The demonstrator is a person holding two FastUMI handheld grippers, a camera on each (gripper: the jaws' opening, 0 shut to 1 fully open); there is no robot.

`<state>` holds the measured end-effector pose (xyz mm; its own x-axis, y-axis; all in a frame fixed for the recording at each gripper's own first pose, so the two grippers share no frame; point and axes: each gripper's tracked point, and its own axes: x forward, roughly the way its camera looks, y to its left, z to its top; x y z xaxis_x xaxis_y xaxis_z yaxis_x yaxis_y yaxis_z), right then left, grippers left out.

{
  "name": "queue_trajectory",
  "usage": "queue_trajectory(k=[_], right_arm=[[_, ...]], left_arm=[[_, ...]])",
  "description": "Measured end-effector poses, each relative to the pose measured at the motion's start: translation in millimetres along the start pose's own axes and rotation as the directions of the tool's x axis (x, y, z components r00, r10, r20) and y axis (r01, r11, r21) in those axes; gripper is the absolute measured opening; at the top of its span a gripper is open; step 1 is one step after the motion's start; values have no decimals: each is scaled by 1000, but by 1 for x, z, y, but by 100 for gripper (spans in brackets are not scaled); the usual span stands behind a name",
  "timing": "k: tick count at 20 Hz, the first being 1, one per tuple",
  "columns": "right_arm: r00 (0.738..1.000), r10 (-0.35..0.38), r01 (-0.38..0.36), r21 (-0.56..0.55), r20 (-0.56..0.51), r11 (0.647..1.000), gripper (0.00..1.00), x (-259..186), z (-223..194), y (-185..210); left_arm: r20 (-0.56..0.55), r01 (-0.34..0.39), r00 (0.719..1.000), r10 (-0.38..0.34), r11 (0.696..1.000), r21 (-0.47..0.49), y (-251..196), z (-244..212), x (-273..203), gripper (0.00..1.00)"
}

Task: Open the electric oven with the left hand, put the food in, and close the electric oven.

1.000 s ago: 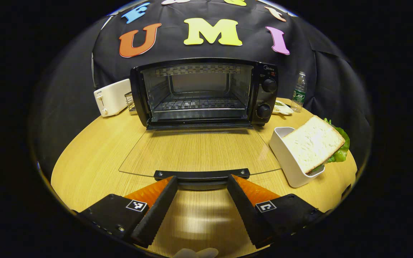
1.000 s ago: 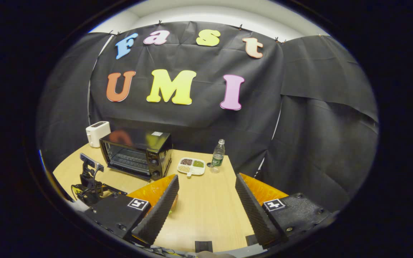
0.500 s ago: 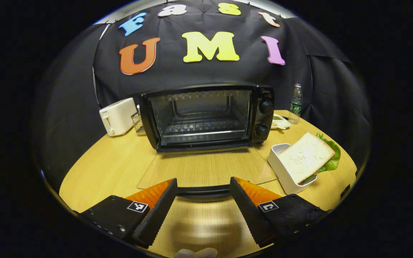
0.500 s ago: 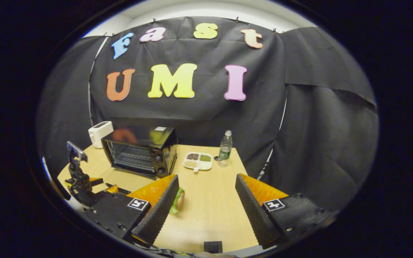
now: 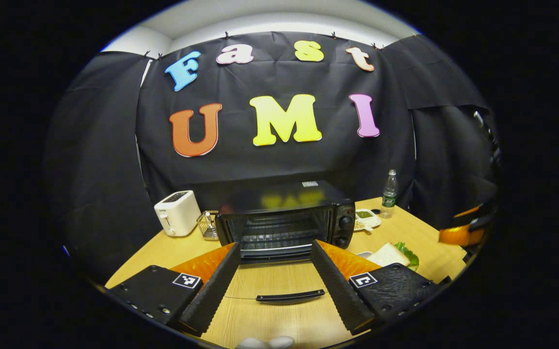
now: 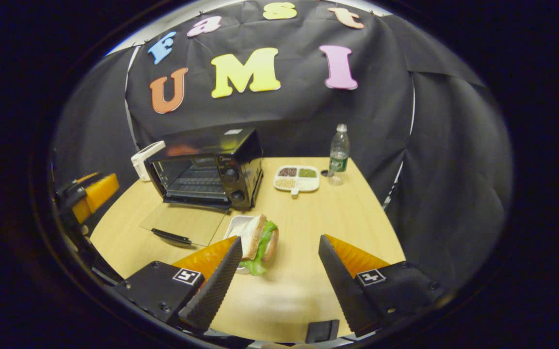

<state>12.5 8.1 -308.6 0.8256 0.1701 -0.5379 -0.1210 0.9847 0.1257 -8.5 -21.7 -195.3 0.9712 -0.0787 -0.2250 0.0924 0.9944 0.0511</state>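
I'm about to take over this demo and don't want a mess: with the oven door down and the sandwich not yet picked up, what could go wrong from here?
1. The sandwich leans loosely in its white tray, lettuce hanging out; the open right hand-held gripper might squeeze layers apart.
2. The glass door lies flat beside that tray, so a low carry could knock it or its handle.
3. The oven opening looks low; the sandwich may catch on the rack.

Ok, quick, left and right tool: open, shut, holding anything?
Left tool: open, holding nothing, above the oven door handle.
Right tool: open, holding nothing, near the sandwich.
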Motion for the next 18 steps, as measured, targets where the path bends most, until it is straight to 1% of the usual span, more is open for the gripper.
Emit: queue_trajectory(k=[2,5,9,11,14,16,17,18], right_arm=[[998,43,-41,44,-36,998,100,19,-6,6],[993,88,-80,89,-82,993,97,44,-13,9],[973,165,-140,155,-160,978,96,72,-25,18],[953,221,-181,199,-207,963,96,81,-32,25],[922,292,-213,293,-256,932,91,97,-39,31],[892,355,-241,371,-280,897,89,101,-42,39],[877,385,-247,417,-288,875,93,102,-42,42],[862,406,-248,448,-303,859,86,105,-45,44]], left_arm=[[42,1,999,-2,1000,8,-1,24,-9,95],[64,2,998,0,999,-33,-5,47,-23,95],[95,-3,995,7,999,-42,-12,75,-33,95],[96,-10,995,14,999,-40,-14,78,-35,95],[80,-23,996,26,999,-37,-20,72,-32,95],[65,-28,997,31,999,-34,-21,69,-31,95],[55,-33,998,35,999,-30,-22,67,-30,95],[48,-36,998,37,999,-27,-21,65,-29,95]])
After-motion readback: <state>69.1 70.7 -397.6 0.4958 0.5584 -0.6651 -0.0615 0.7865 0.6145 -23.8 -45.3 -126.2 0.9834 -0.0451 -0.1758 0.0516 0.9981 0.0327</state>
